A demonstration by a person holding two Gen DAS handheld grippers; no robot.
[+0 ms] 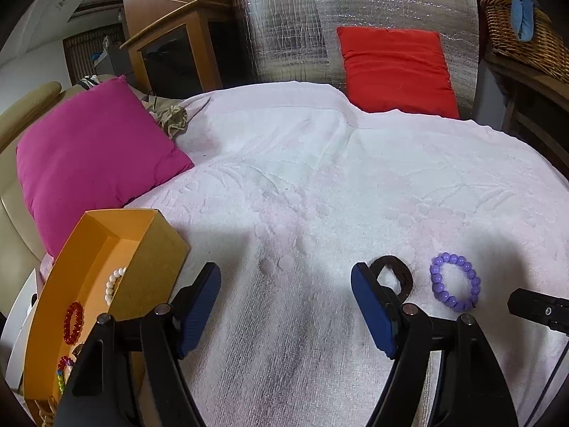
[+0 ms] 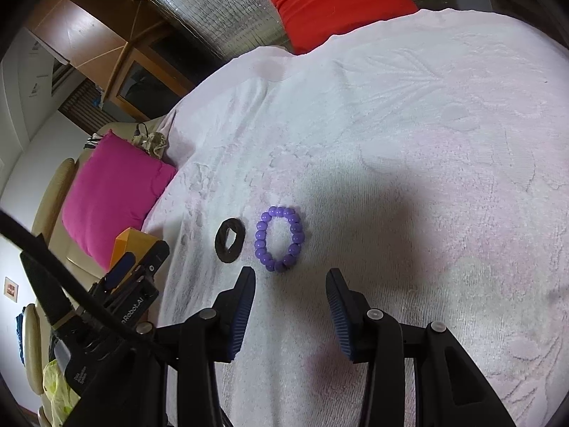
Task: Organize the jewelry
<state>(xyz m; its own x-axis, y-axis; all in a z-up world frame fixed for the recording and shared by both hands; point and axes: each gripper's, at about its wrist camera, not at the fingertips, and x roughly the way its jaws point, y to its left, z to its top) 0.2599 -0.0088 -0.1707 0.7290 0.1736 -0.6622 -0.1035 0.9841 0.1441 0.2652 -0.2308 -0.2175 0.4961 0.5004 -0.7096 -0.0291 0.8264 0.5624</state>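
Observation:
A purple bead bracelet (image 2: 279,238) lies flat on the white towel (image 2: 409,124), just ahead of my right gripper (image 2: 291,281), which is open and empty. A dark brown ring-shaped band (image 2: 229,235) lies just left of it. In the left wrist view the purple bracelet (image 1: 455,282) and the dark band (image 1: 395,274) lie right of my left gripper (image 1: 284,277), which is open and empty. An orange box (image 1: 103,245) at the left holds a white pearl bracelet (image 1: 113,284), a red bead bracelet (image 1: 73,322) and other beads.
A magenta pillow (image 1: 96,156) lies behind the box, a red pillow (image 1: 396,69) at the towel's far edge against silver foil. A wicker basket (image 1: 522,35) stands far right. My left gripper's body (image 2: 117,299) shows at the left of the right wrist view.

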